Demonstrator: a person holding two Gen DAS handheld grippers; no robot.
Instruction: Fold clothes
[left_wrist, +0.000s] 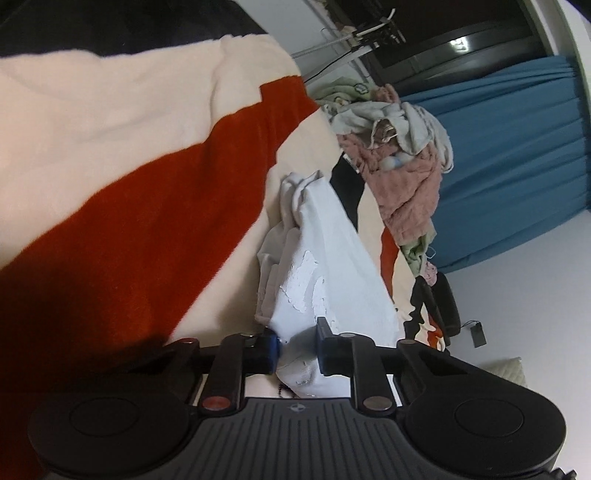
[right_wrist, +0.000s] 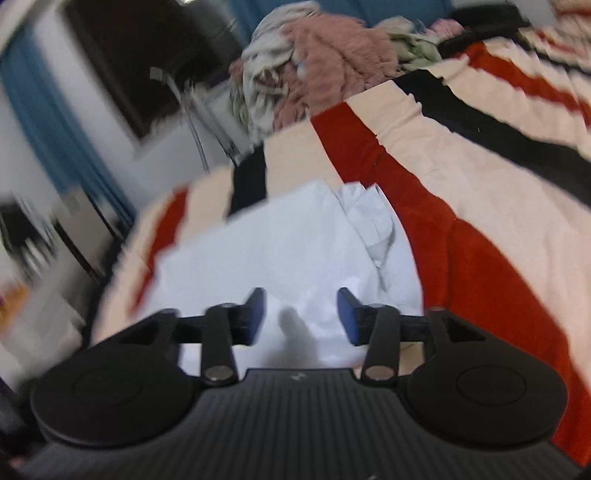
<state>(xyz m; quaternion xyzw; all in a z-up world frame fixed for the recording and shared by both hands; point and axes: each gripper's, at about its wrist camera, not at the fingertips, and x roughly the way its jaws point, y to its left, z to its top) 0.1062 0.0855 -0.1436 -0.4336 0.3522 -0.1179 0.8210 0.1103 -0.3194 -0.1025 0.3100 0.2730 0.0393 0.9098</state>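
A pale blue-white garment (left_wrist: 325, 266) with a cracked white print lies on a striped blanket (left_wrist: 147, 184). In the left wrist view my left gripper (left_wrist: 298, 350) has its blue pads around a bunched edge of the garment, with cloth filling the gap between them. In the right wrist view the same garment (right_wrist: 266, 251) spreads flat below my right gripper (right_wrist: 301, 314), which is open and empty just above the cloth. A crumpled fold (right_wrist: 373, 218) sits at the garment's far right.
A pile of unfolded clothes, pink and grey-white (left_wrist: 402, 155), sits at the far end of the blanket; it also shows in the right wrist view (right_wrist: 317, 62). A blue curtain (left_wrist: 509, 155) and white wall lie beyond.
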